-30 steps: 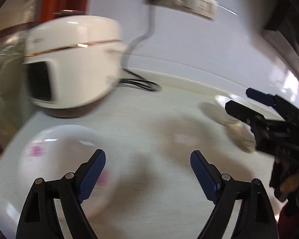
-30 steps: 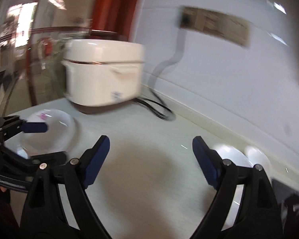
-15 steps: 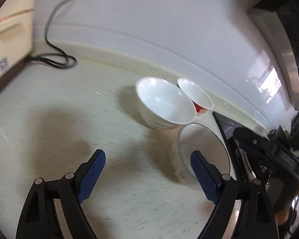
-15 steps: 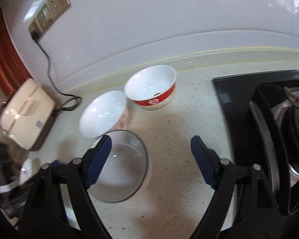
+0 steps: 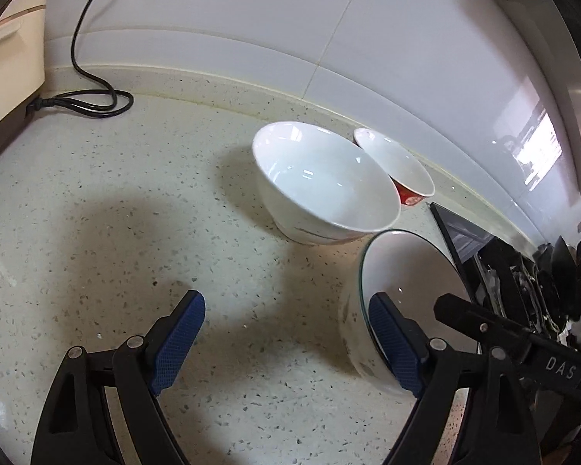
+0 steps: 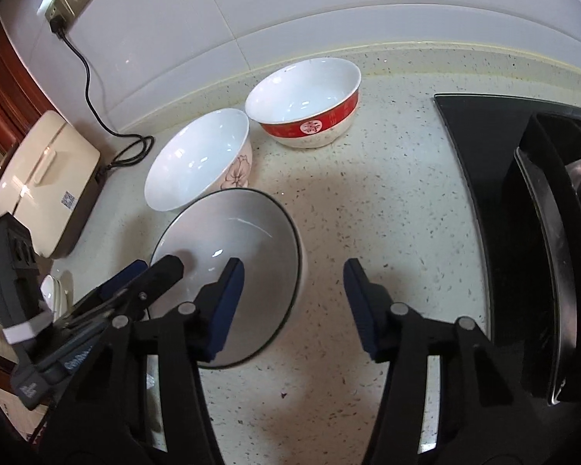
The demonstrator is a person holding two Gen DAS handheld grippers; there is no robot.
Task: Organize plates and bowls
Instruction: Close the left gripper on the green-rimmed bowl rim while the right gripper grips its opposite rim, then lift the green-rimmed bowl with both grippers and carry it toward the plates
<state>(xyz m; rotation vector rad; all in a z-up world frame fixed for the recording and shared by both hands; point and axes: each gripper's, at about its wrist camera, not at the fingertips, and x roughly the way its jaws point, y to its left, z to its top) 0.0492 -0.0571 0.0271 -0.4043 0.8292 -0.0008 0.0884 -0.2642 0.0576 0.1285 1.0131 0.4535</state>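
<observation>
three bowls sat apart on the speckled surface point(image 6: 387, 201): the dark-rimmed bowl point(image 6: 251, 240) nearest, the flowered bowl point(image 6: 201, 159) and red-banded bowl point(image 6: 310, 104) behind. nothing looked stacked yet (probably all remained). left tongs point(image 5: 286, 329) and right tongs point(image 6: 292, 306) hung released, empty.

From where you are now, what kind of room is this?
Most likely a home kitchen: a speckled countertop against a tiled wall, a gas stove on the right, and a cream plugged-in appliance, probably a rice cooker.

The dark-rimmed grey bowl point(image 6: 228, 267) sits in front of the white flower-painted bowl point(image 6: 197, 162), with the red-banded bowl point(image 6: 306, 104) behind, right.
</observation>
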